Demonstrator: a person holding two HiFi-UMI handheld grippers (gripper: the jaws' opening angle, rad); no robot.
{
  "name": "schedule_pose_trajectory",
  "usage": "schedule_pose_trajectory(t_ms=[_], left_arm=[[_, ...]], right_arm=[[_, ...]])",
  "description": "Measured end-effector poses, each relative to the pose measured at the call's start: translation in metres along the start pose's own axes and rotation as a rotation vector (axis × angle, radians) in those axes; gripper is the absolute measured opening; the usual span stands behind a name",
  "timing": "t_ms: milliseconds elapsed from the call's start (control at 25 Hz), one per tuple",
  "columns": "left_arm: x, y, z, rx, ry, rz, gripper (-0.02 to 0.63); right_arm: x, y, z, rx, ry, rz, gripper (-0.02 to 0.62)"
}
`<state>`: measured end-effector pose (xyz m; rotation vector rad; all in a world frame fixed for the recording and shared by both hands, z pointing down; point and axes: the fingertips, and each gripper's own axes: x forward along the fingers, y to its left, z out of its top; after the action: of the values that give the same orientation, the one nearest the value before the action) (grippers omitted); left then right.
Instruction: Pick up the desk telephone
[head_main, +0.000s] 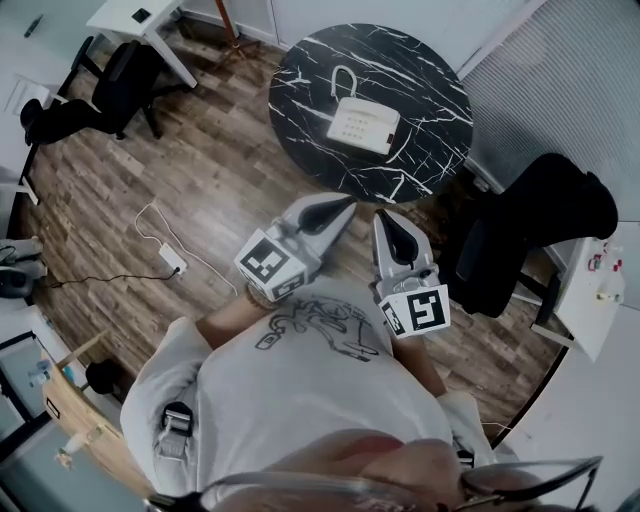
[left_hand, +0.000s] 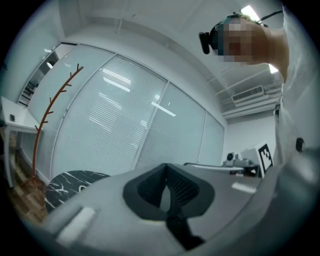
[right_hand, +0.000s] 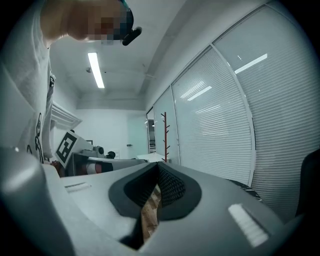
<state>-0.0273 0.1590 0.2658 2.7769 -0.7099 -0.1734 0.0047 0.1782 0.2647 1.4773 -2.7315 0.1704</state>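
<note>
Currently the telephone (head_main: 362, 124) rests on the round black table (head_main: 420, 70), upper centre of the head view, well apart from both grippers. The left gripper (head_main: 343, 204) and right gripper (head_main: 384, 216) are clenched on nothing. Expect a light, rigid, smooth plastic body. The handset probably sits loose, so grip across the base.

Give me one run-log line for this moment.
stage: phone not yet reached | left gripper: shut, empty | right gripper: shut, empty | phone: on table, untouched
</note>
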Motion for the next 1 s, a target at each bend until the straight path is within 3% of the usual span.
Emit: schedule_pose_trajectory(t_ms=[520, 1000], left_arm=[[0.071, 0.132, 0.041, -0.016, 0.009, -0.041, 0.002], [0.100, 0.202, 0.042, -0.038, 0.049, -0.044, 0.003]], right_arm=[[0.130, -0.078, 0.021, -0.022, 0.020, -0.049, 0.006], [0.194, -0.118, 0.012, 0.004, 0.045, -0.083, 0.006]])
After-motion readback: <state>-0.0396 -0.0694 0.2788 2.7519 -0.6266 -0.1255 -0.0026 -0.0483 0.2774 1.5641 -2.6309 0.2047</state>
